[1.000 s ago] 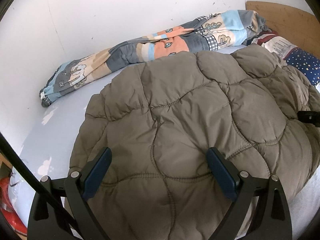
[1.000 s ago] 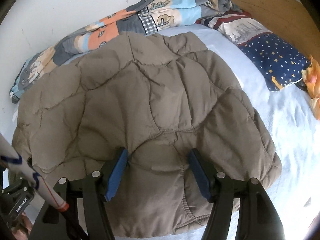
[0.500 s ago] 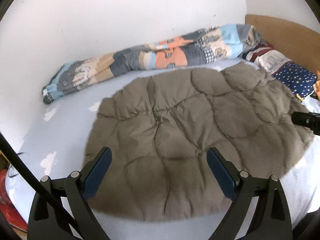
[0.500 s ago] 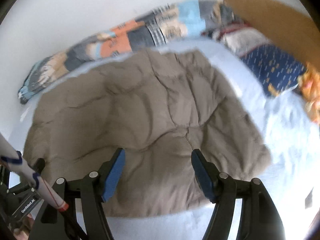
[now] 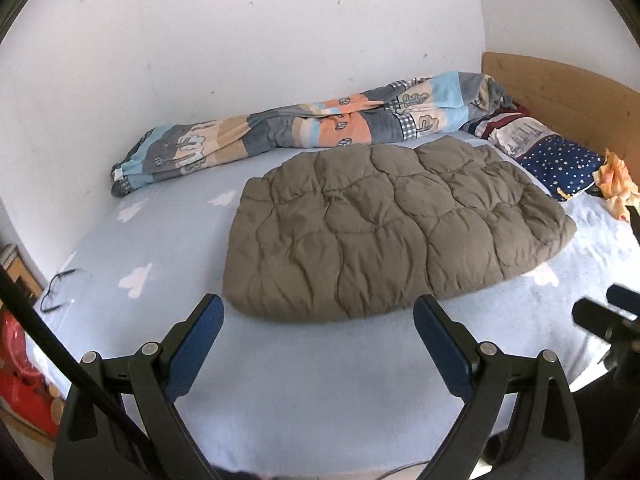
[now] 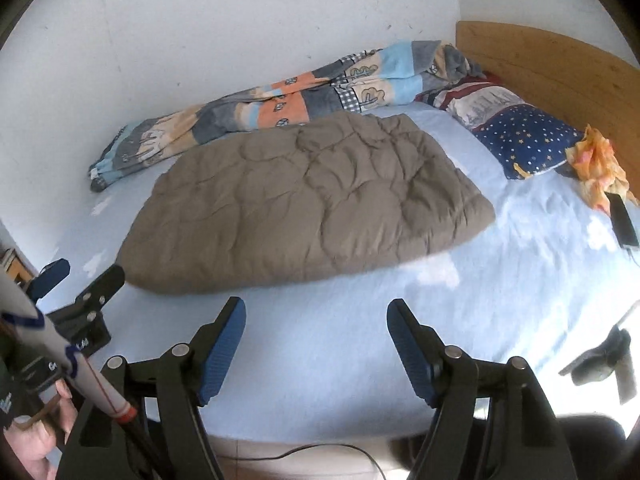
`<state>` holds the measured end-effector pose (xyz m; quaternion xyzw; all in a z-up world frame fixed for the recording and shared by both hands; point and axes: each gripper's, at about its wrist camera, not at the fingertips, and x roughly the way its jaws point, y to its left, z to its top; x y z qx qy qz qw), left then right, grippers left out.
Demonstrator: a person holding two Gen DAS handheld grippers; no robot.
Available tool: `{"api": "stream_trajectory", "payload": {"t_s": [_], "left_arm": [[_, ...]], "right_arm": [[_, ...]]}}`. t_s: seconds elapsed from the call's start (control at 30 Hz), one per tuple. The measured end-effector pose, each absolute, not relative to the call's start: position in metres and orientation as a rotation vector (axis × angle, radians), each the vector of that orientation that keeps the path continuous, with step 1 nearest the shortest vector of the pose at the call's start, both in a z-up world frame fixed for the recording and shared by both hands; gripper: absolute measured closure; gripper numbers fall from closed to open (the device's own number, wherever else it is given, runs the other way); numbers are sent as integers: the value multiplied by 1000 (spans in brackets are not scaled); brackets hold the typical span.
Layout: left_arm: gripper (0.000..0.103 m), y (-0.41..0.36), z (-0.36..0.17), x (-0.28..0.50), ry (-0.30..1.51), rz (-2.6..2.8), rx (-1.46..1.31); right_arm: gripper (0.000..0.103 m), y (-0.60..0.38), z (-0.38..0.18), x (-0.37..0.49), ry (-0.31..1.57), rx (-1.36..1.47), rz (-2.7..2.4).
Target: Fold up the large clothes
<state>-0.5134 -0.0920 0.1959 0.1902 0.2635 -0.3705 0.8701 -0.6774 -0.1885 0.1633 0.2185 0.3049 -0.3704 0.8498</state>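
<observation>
A brown quilted jacket (image 5: 392, 232) lies folded into a thick rectangle on the light blue bed sheet (image 5: 320, 380); the right wrist view shows the same jacket (image 6: 304, 204). My left gripper (image 5: 318, 316) hangs open above bare sheet, just short of the jacket's near edge. My right gripper (image 6: 316, 320) is open too, its jaws still widening, with only sheet between them and the jacket farther off. The left gripper (image 6: 76, 276) also shows at the left edge of the right wrist view, beside the jacket's near corner. Neither gripper touches the jacket.
A rolled patchwork blanket (image 5: 304, 128) lies along the white wall behind the jacket. A star-print pillow (image 6: 524, 140), an orange cloth (image 6: 596, 168) and a dark phone (image 6: 622, 220) sit by the wooden headboard (image 6: 560, 68). A thin cable (image 5: 60, 288) lies at the sheet's left edge.
Both grippers have pulled back and up from the jacket, which filled the views a second ago and now lies whole on the bed. The right jaws have spread wider.
</observation>
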Motion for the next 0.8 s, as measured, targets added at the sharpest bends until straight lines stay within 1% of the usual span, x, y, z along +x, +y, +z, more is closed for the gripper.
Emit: {"api": "stream_trajectory", "payload": {"t_s": [0.17,0.4,0.63,0.8], "left_arm": [[7,-68,208,-530,536,-762,385],[7,-41,229,-538,497,-716,341],[7,-37,237,-537,491,-711,312],[7,-36,236,-533,498,-716,293]], "right_arm": [[24,-156,168,-689,636,472,-741],[18,-128,201,-695,559,427,-713],[16,-114,218,-695,527,378,-718],[15,-111,221,-692,541,360,-736]]}}
